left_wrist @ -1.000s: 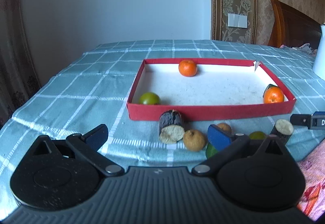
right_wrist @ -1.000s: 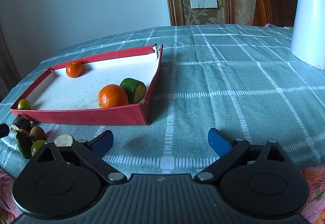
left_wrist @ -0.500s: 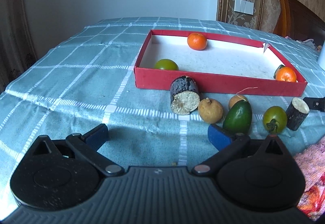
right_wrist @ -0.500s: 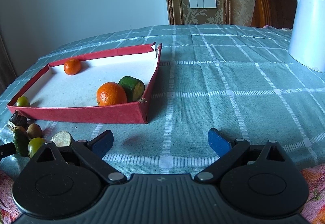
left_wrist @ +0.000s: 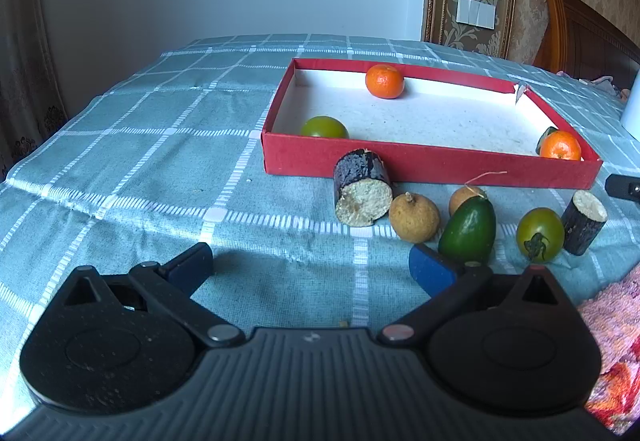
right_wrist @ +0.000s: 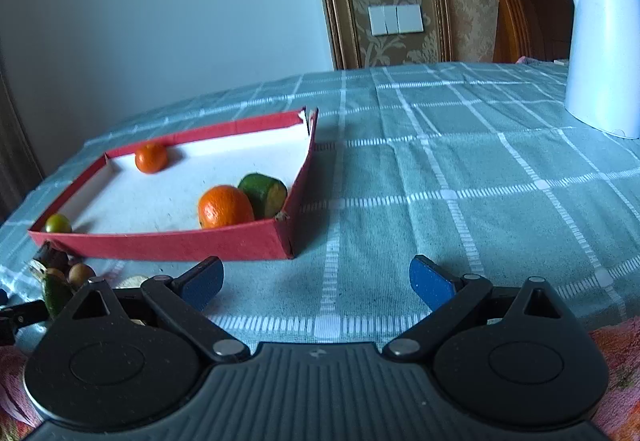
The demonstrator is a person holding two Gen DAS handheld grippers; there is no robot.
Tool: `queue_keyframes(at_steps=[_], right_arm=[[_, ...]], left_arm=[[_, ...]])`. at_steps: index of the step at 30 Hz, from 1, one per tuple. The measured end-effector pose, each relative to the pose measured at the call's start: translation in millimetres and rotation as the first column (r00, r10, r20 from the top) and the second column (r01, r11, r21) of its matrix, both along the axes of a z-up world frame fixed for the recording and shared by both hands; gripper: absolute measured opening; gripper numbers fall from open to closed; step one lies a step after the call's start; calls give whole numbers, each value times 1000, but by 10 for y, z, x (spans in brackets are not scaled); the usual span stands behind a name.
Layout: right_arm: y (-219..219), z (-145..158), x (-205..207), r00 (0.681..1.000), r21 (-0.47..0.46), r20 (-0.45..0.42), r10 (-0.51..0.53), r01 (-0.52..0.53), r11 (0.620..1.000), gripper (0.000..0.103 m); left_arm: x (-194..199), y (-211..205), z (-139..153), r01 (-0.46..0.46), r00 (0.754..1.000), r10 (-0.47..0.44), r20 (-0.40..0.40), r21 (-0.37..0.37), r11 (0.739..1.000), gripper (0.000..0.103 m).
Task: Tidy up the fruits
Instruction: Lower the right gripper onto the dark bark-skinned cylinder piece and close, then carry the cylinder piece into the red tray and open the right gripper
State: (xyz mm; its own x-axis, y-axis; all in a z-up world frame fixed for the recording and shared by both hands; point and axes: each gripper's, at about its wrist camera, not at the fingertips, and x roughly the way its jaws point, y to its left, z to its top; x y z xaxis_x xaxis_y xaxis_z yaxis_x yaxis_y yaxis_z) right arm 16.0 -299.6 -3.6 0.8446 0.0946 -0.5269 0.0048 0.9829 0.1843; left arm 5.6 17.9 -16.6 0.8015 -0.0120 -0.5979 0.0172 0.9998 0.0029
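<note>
A red tray [left_wrist: 424, 163] with a white floor holds two oranges [left_wrist: 385, 81] [left_wrist: 560, 145], a green fruit [left_wrist: 324, 127] and a green cut piece [right_wrist: 264, 191]. In front of it on the cloth lie a dark cane piece [left_wrist: 362, 187], two brown longans [left_wrist: 414, 217], a green avocado [left_wrist: 468, 229], a green tomato [left_wrist: 540, 235] and a second cane piece [left_wrist: 584, 215]. My left gripper [left_wrist: 310, 269] is open and empty, low over the cloth just left of the avocado. My right gripper [right_wrist: 316, 281] is open and empty by the tray's [right_wrist: 176, 245] near right corner.
A white kettle [right_wrist: 604, 53] stands on the table at the far right. A wooden chair [right_wrist: 528, 9] is behind the table. A pink patterned cloth [left_wrist: 612, 341] lies at the near right edge. The checked tablecloth [left_wrist: 160, 145] stretches left of the tray.
My left gripper has risen and tilted down, so the loose fruits before the tray now show in full. My right gripper drifted slightly right. Both stay open and empty.
</note>
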Motion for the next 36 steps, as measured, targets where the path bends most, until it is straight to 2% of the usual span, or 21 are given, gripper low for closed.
queue_keyframes(at_steps=[5, 9, 13, 16, 19, 23, 29, 33, 36], right_arm=[[56, 85, -239, 994, 26, 90, 59, -61, 998, 100], [307, 219, -433, 974, -55, 148, 170, -163, 985, 100], [596, 294, -506, 955, -153, 138, 264, -243, 958, 100], [727, 258, -470, 952, -161, 87, 294, -278, 947, 99], [813, 195, -418, 953, -173, 47, 298, -286, 942, 86], [829, 110, -363, 957, -162, 8, 290, -285, 945, 57], [838, 71, -320, 957, -166, -14, 289, -288, 943, 52], [860, 75, -260, 955, -176, -27, 295, -295, 939, 45], [862, 59, -213, 954, -167, -35, 297, -299, 940, 44]], left_arm=[[0, 1, 0, -1, 1000, 1, 0, 0, 1000, 103], [1, 1, 0, 0, 1000, 0, 0, 0, 1000, 103], [-2, 3, 0, 0, 1000, 0, 0, 0, 1000, 103], [-1, 1, 0, 0, 1000, 0, 0, -1, 1000, 103], [2, 1, -2, -1, 1000, 1, 0, -1, 1000, 103], [2, 1, -2, 0, 1000, 0, 0, -1, 1000, 103], [0, 3, -2, -1, 1000, 1, 1, -2, 1000, 103], [2, 2, -2, -1, 1000, 1, 0, -1, 1000, 103], [2, 2, -2, 0, 1000, 0, 0, -1, 1000, 103]])
